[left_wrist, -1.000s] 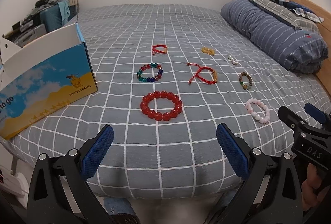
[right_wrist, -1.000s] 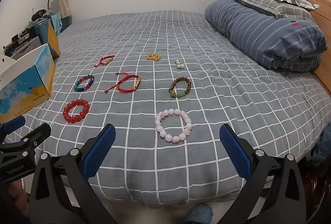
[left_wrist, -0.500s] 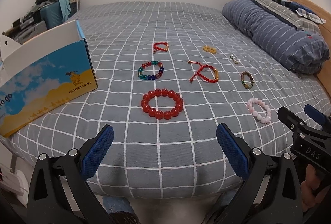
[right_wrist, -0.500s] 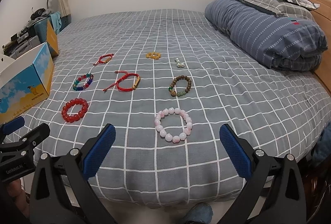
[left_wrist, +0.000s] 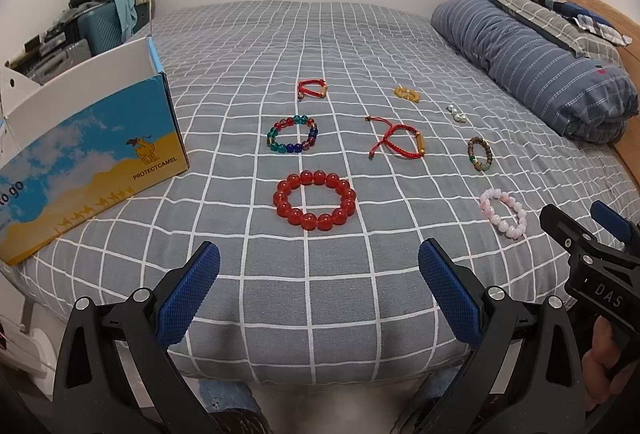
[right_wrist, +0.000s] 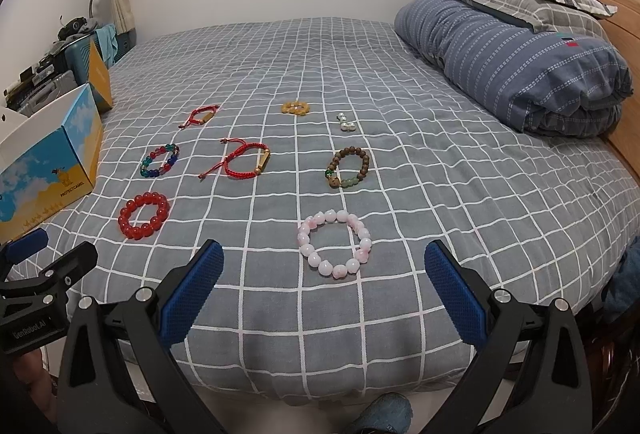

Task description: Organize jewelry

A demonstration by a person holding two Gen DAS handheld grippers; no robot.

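Note:
Several bracelets lie on the grey checked bed (left_wrist: pixel 320 33). A red bead bracelet (left_wrist: pixel 315 200) lies nearest my left gripper (left_wrist: pixel 319 288), which is open and empty at the bed's front edge. A pink bead bracelet (right_wrist: pixel 335 243) lies just ahead of my right gripper (right_wrist: pixel 324 288), also open and empty. Farther back lie a multicolour bead bracelet (left_wrist: pixel 292 134), a red cord bracelet (left_wrist: pixel 398 141), a brown bead bracelet (right_wrist: pixel 347 168), a small red cord bracelet (left_wrist: pixel 312 89), an amber piece (right_wrist: pixel 295 108) and pearl earrings (right_wrist: pixel 346 122).
An open blue and yellow cardboard box (left_wrist: pixel 86 149) stands on the bed's left side. A rolled striped duvet (left_wrist: pixel 532 61) and pillows lie along the right by the wooden headboard. Suitcases and clutter stand beyond the box.
Both grippers have moved slightly forward toward the bed, so the bracelets appear a little closer. Nothing has been touched.

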